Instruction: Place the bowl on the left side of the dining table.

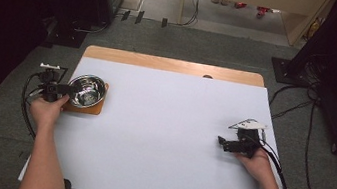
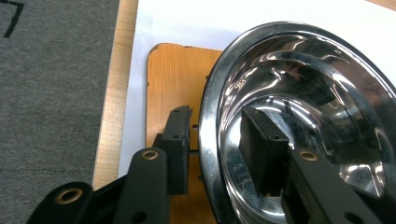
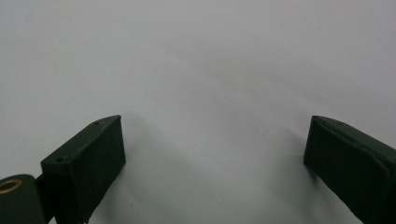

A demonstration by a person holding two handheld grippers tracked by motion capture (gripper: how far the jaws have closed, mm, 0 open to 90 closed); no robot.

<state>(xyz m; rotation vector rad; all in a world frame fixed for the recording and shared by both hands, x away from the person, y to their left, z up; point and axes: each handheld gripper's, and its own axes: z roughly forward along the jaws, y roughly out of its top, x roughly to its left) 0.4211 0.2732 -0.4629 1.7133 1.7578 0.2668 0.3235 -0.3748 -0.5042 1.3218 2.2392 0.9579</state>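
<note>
A steel bowl (image 1: 87, 90) is seen at about nine o'clock on the white counter (image 1: 167, 124), standing on a small wooden board (image 1: 95, 109) that lies close to the counter's left edge. The left tongs (image 1: 63, 90) are held by the person's left hand (image 1: 47, 109) at the bowl's nine-o'clock side. In the left gripper view the bowl's rim (image 2: 208, 126) is straddled: one jaw stands outside over the board (image 2: 170, 79), the other inside the bowl (image 2: 299, 107). A narrow gap is visible between the outer jaw and the rim, so the jaws are parted and the rim is not pinched; contact of the inner jaw with the wall cannot be told. The right tongs (image 1: 222, 142) are held by the right hand (image 1: 256, 164) at about four o'clock on the counter, well apart from the bowl. In the right gripper view their jaws are spread wide over bare white counter (image 3: 210, 70), with nothing between them.
</note>
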